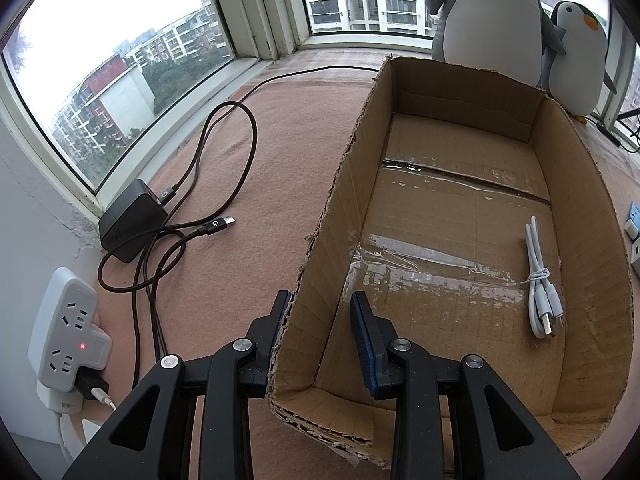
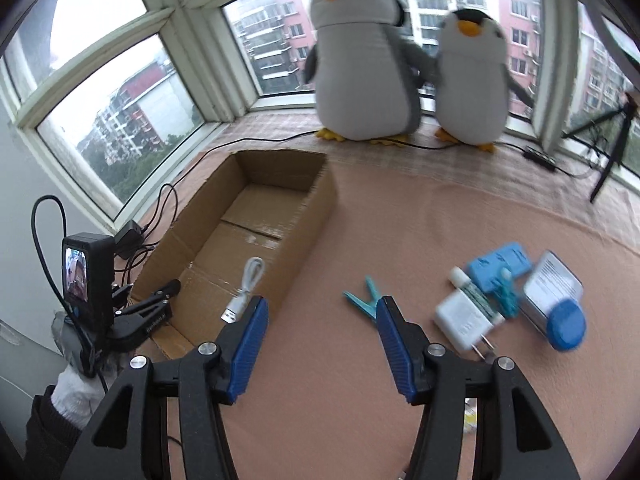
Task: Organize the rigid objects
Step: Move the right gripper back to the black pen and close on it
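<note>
From my left wrist camera I see the left gripper (image 1: 320,304) pinching the near left wall of the cardboard box (image 1: 588,216), one finger outside and one inside, pressed together on the cardboard. Inside the box, a bundled white USB cable (image 1: 540,280) lies on the taped floor toward the right wall, apart from my fingers. This view alone shows the black charger (image 1: 130,220) with its dark cord looped on the pink cloth, and the white power strip (image 1: 68,332) with a red light at the wall.

My right wrist camera gives what the left one misses: the loose pile on the counter (image 2: 400,208), right of the box. The right gripper (image 2: 320,320) hangs over bare cloth with its blue pads spread and nothing between them. A teal clothespin (image 2: 364,300) lies just beyond the right finger (image 2: 394,344), close to its tip. Further right sit a white plug adapter (image 2: 462,322), a blue block (image 2: 500,266), a silver tin (image 2: 554,284) and a blue round lid (image 2: 566,328), bunched together and somewhat blurred.

This view also catches the other gripper clamped on the box corner, held by a white-gloved hand (image 2: 74,392), and both plush penguins (image 2: 364,60) whole at the window.
</note>
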Demonstrator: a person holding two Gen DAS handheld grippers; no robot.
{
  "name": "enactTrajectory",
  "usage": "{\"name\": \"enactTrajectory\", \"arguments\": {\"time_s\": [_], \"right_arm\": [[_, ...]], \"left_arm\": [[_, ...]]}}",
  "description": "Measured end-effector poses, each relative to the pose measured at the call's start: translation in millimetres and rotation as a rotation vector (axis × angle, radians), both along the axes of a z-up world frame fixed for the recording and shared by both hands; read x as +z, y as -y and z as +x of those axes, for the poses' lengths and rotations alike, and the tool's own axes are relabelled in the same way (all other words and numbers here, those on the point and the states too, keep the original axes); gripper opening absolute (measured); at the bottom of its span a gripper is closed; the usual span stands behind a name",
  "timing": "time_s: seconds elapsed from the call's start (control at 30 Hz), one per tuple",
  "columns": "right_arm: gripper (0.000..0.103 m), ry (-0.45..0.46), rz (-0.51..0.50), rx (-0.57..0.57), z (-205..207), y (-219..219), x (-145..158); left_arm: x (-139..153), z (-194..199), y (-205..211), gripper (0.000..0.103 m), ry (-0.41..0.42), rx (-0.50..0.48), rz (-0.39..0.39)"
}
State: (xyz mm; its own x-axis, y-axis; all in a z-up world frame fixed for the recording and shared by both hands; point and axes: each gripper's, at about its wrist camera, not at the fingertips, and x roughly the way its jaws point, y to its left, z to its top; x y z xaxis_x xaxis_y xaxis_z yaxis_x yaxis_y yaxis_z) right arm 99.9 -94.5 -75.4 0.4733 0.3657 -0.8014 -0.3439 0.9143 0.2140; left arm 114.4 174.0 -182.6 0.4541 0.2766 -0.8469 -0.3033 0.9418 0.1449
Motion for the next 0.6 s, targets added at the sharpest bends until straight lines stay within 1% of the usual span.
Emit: {"name": "enactTrajectory", "arguments": {"time_s": [0.13,0.3,0.43,0.53,0.57,0.6], "right_arm": [[0.052,-0.028,0.003,-0.074,-7.2,39.2,-2.5],[0.052,-0.094,0.004,-0.131,-12.0,79.0,-16.6],[0.052,-0.145,-0.023,-0.147,-13.8,94.7,-32.4],[0.052,-0.201,-0.002,-0.149,-12.6,101.9,-46.0],[0.050,-0.207,-0.004,-0.150,-12.9,103.1,-49.1],[0.045,-0.215,-0.011,-0.148,-11.3,103.0,-52.7]], "left_arm": [[0.1,0.1,0.7,0.033,0.000,-0.001,0.001],[0.0,0.0,0.9,0.033,0.000,-0.001,0.003],[-0.1,-0.2,0.6,0.033,0.000,-0.001,0.004],[-0.3,-0.7,1.0,0.033,0.000,-0.001,0.003],[-0.3,-0.4,0.7,0.033,0.001,-0.001,0.003],[-0.3,-0.4,0.6,0.033,0.001,-0.001,0.003]]}}
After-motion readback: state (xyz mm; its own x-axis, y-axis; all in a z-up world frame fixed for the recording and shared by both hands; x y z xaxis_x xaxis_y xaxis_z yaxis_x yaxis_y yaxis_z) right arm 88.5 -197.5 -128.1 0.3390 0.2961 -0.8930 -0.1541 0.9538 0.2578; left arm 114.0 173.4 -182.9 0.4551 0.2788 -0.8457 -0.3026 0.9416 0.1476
